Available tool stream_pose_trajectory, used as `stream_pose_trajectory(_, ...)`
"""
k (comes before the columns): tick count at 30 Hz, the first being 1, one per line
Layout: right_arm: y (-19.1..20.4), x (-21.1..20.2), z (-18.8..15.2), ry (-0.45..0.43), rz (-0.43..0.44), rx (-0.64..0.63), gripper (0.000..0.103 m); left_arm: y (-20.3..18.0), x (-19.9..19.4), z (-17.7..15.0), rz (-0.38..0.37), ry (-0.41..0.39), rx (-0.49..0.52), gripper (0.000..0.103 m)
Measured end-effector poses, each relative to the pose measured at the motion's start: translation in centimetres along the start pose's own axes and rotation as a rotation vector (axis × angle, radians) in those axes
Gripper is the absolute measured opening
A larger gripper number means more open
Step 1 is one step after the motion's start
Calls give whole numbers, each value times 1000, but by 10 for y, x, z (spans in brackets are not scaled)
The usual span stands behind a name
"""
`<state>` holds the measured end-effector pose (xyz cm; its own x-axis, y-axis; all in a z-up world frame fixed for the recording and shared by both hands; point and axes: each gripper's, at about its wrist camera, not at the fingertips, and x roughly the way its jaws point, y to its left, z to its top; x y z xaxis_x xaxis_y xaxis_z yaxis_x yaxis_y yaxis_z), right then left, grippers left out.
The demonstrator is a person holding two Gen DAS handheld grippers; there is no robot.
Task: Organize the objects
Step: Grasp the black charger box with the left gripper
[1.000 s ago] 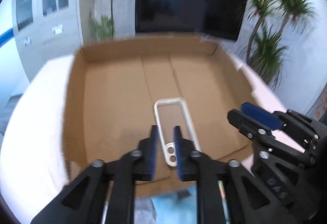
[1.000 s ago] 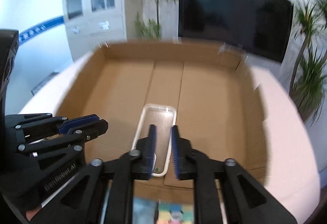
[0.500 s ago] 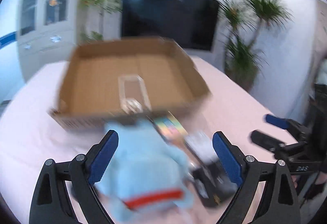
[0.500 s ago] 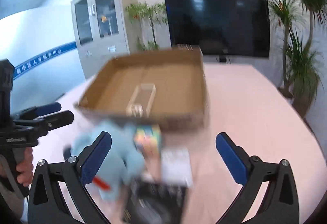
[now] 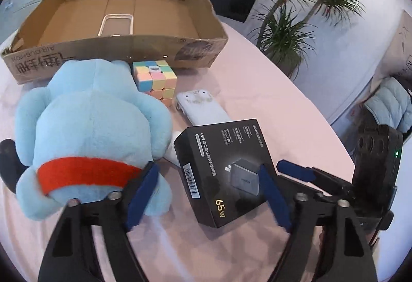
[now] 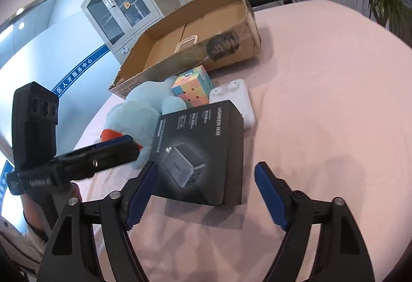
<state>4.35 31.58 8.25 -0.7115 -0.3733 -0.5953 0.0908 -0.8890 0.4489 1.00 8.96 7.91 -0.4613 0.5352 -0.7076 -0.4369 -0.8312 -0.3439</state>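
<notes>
Left tool (image 5: 206, 194): held wide apart and empty, low over the pink surface (image 5: 270, 91), its blue pads flanking the near end of the black charger box (image 5: 226, 168).
Right tool (image 6: 204, 194): likewise spread wide and holding nothing, the same box (image 6: 203, 150) lying between and just beyond its pads.
Charger box: laid flat on the surface; "UGREEN" and "65W" are printed on its lid, beside a barcode.
Plush toy (image 5: 87, 127): light blue with a red band, lying just left of the box.
Power bank (image 5: 200, 108): white, seen beyond the box.
Cube (image 5: 154, 80): pastel puzzle cube, touching the plush.
Cardboard tray (image 5: 116, 47): farthest back; a clear phone case (image 5: 116, 24) is seen inside.
Right view only: a person's hand (image 6: 33, 215) gripping the left tool's handle, and blue wall lettering.
</notes>
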Motion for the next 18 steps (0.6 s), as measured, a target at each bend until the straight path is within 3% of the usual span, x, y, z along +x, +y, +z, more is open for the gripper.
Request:
stream_pose_trajectory(4,-4,6,-4,16,35,15,72,-4,15,-1,-39,46,-3,42)
stream_pose_trajectory(7,-6,14,-8,46,41,15,70,-2,23,-1,-46,70,-12,39)
stream_pose_trajectory(11,-6,25,-10,81,46,3,68,1,32,2,-52,98,-31,39)
stream_pose_trajectory(16,-4,27,-8,95,39,-24,66,-12,31,2,48,88,60,60)
stream_pose_trajectory(18,-3,27,-8,98,36,-31,66,-13,36,1,26,111,66,65)
